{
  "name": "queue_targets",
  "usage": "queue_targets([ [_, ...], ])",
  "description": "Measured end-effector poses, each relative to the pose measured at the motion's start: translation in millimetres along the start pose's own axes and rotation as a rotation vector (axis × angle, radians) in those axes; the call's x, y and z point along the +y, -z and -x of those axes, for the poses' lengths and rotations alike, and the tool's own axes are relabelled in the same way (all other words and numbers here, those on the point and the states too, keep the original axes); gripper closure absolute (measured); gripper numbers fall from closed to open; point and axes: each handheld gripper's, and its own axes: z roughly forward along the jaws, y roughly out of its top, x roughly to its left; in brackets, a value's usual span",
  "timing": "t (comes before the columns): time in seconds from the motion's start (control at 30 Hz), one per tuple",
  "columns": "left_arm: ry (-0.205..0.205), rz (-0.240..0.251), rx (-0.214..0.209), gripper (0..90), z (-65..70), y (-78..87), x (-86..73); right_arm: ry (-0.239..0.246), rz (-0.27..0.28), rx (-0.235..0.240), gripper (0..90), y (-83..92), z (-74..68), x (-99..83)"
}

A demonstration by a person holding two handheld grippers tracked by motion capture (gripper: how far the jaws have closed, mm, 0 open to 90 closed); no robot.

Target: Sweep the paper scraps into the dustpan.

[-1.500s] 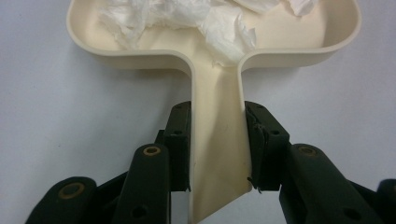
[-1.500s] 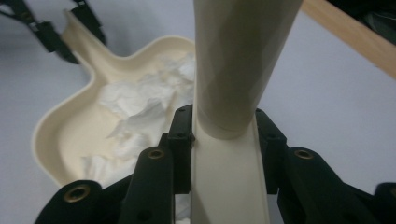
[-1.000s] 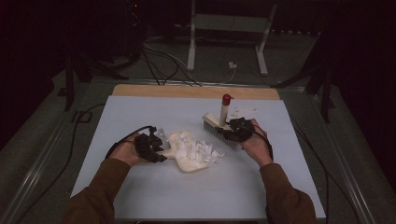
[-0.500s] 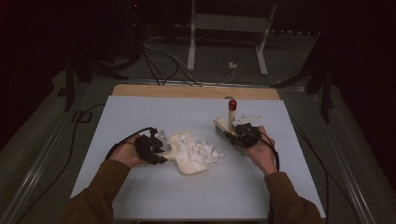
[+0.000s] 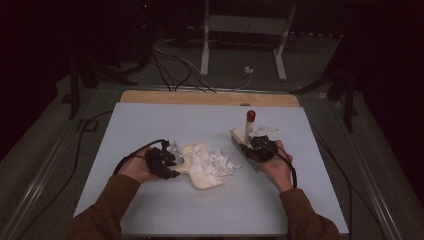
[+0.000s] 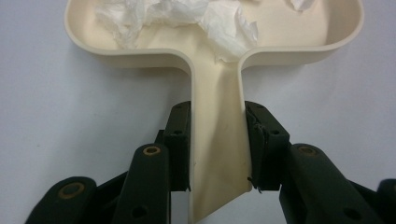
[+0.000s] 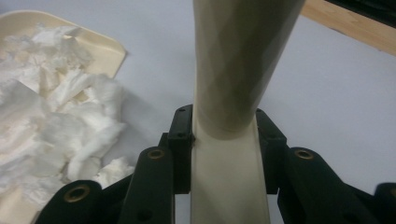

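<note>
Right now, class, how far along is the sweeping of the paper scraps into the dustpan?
Mostly done: most paper scraps lie heaped in the dustpan. In hand: the left gripper clamps the dustpan handle and the right gripper clamps the brush. Left: a few scraps at the pan's open edge, and one paper piece beyond the brush.

**Count at the table: one pan, one brush, two grippers**

I count one cream dustpan (image 5: 202, 172) on the table (image 5: 150, 125). One hand brush (image 5: 246, 131), cream handle, red tip. Two grippers: left gripper (image 5: 167, 162), right gripper (image 5: 252, 150), one per hand, so two hands (image 5: 135, 169). Each gripper has two black jaws. Crumpled white paper scraps (image 5: 215, 162): one heap in and beside the pan; single pieces too bunched for me to number. One stray scrap (image 5: 265, 131) lies behind the brush. One table.
</note>
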Motion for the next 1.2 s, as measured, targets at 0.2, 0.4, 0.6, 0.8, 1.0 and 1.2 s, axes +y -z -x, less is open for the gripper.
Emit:
queue_targets([
  [0.2, -0.005, -0.006, 0.014, 66.1, 3.2, -0.8, 0.9, -0.012, -0.004, 0.004, 66.6, -0.9, -8.2, 0.6],
  [0.4, -0.003, -0.01, 0.014, 66.1, 3.5, -1.7, 1.7, -0.033, -0.003, 0.019, 66.6, -2.3, -15.5, 2.1],
  [0.6, 0.002, -0.009, 0.01, 66.1, 4.2, -3.7, 2.9, -0.044, -0.004, 0.039, 66.6, -4.2, -27.4, 5.8],
  [0.8, 0.004, -0.004, 0.012, 66.1, 5.3, -5.7, 4.3, -0.082, -0.001, 0.078, 66.6, -7.8, -42.1, 10.5],
  [1.0, 0.016, 0.008, 0.007, 66.1, 6.8, -8.0, 5.4, -0.095, -0.003, 0.104, 66.6, -9.5, -56.8, 15.1],
  [1.2, 0.029, 0.024, 0.008, 66.1, 8.8, -10.0, 5.2, -0.103, -0.005, 0.116, 66.6, -12.4, -70.5, 18.9],
])
